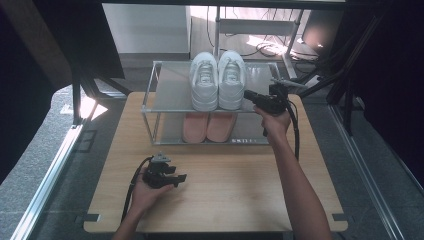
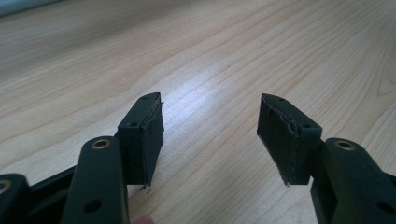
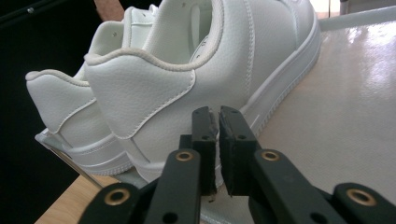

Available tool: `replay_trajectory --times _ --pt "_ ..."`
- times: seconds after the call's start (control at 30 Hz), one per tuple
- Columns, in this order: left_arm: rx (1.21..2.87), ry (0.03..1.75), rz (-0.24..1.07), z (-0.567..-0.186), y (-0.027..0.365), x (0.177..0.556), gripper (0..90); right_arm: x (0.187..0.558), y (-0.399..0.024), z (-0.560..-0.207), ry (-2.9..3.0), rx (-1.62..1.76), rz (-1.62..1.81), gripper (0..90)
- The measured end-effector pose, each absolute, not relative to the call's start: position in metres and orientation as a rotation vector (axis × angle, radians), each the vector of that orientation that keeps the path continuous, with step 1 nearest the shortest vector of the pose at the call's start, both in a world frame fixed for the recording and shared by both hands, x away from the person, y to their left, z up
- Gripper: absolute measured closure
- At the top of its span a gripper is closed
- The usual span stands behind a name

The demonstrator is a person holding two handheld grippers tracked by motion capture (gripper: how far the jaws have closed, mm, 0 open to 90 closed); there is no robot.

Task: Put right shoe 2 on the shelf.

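Reaching across the light wooden tabletop (image 1: 220, 190), a person holds the right gripper (image 1: 248, 94) level at the right end of a 2-tier metal-framed shoe rack with frosted shelves (image 1: 170, 95), which stands along the tabletop's far edge. On the rack's top shelf sits a pair of white leather low-top sneakers (image 1: 218, 80), side by side with toes pointing away; on the lower shelf lies a pair of salmon-pink shoes (image 1: 208, 126). In the right gripper view the right gripper (image 3: 218, 112) has its jaws almost together with a thin slit between the pads and nothing pinched in it, its tips just beside the heel and sole edge of the nearer white sneaker (image 3: 205, 70). Whether the pads touch the leather cannot be told. The left gripper (image 1: 181, 179) rests low over the tabletop near its left front part, and in the left gripper view the left gripper (image 2: 210, 128) stands wide open on bare wood. The sneakers appear already set on the rack, so the step in hand looks like letting go of, or nudging, the right shoe. Next, the right gripper would likely need to draw back clear of the heel without dragging the shoe off line
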State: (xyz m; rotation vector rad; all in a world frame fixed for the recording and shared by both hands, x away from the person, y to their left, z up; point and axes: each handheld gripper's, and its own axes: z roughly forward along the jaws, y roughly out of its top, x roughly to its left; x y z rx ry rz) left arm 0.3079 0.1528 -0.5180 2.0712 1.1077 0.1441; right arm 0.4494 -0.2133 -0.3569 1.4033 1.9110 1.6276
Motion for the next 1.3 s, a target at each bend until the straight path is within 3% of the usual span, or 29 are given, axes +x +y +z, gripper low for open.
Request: replay_trajectory --times 0.17,0.37,0.8,1.3 --pt "2.066 1.11 0.146 -0.517 0.152 0.308 41.4 0.44 -0.222 -0.357 1.893 1.362 1.639 70.3" --pt "2.085 1.09 0.137 -0.518 0.147 0.309 41.4 0.419 -0.239 -0.358 1.9 1.293 1.639 61.4" --pt "2.079 1.082 0.137 -0.516 0.143 0.305 41.4 0.362 -0.282 -0.377 1.842 1.252 1.663 58.1" --pt "2.077 1.088 0.143 -0.516 0.145 0.305 41.3 0.32 -0.32 -0.436 1.828 1.299 1.655 56.1"
